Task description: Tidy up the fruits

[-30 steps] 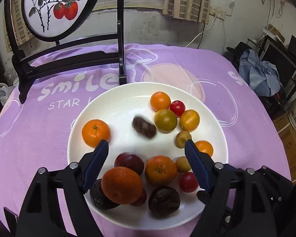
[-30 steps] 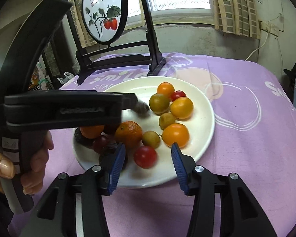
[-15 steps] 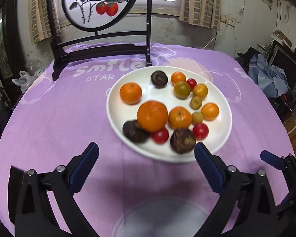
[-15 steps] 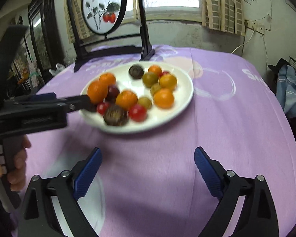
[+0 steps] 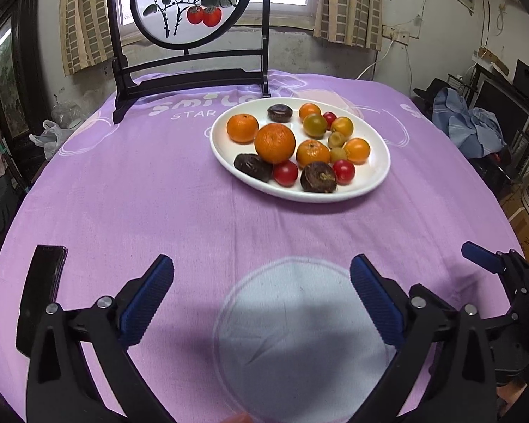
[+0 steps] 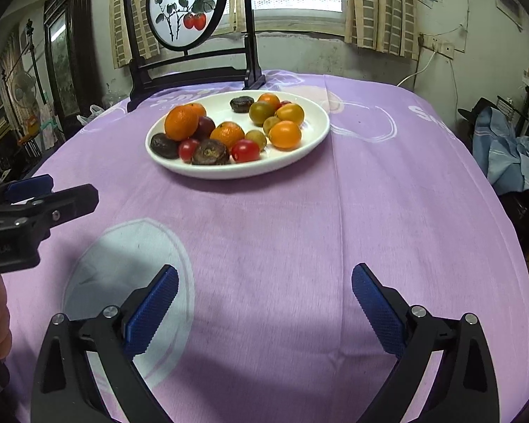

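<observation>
On the purple-clothed bench (image 5: 158, 183), the plate (image 5: 377, 179) of fruit lies well ahead of both spread, empty claws: the left claw (image 5: 261, 299) and the right claw (image 6: 264, 303), roughly equally near.

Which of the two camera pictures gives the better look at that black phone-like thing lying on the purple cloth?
The left wrist view. Only there does the dark flat slab show, lying on the purple cloth beyond the left gripper. The right wrist view does not show it at all.
</observation>
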Motion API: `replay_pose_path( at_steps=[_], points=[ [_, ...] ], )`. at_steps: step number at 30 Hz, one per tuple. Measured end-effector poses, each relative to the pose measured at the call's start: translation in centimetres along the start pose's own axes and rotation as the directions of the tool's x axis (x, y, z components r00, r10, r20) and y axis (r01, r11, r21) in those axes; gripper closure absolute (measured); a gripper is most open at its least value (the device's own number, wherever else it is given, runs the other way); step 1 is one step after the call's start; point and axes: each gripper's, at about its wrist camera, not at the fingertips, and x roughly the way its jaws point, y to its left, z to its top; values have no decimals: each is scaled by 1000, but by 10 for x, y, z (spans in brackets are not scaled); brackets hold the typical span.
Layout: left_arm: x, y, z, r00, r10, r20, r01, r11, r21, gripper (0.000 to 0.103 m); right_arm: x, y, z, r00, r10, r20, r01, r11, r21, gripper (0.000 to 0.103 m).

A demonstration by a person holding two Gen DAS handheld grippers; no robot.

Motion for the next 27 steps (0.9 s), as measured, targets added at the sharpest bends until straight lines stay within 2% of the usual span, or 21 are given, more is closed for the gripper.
replay_pose_path(
  at_steps=[4, 7, 15, 23, 27],
  points=[
    [-1, 1, -12, 1000, -6, 1, 6, 1000, -2, 5, 0, 0, -9, 1000, -13, 3, 13, 1000, -8, 3],
    [7, 2, -20, 999, -28, -38, 28, 1000, -6, 5, 1, -7, -10, 1000, -17, 3, 17, 1000, 16, 3],
    [21, 6, -40, 996, 1, -87, -3, 1000, -19, 5, -1, -7, -18, 1000, -12, -7, 12, 1000, 25, 3],
    [30, 7, -46, 994, 29, -101, -31, 999, -17, 5, 4, -6, -24, 998, -37, -47, 38, 999, 27, 3],
    [37, 9, -48, 992, 21, -127, -26, 999, -34, 5, 8, -5, -26, 997, -45, -67, 47, 999, 23, 3]
  ],
)
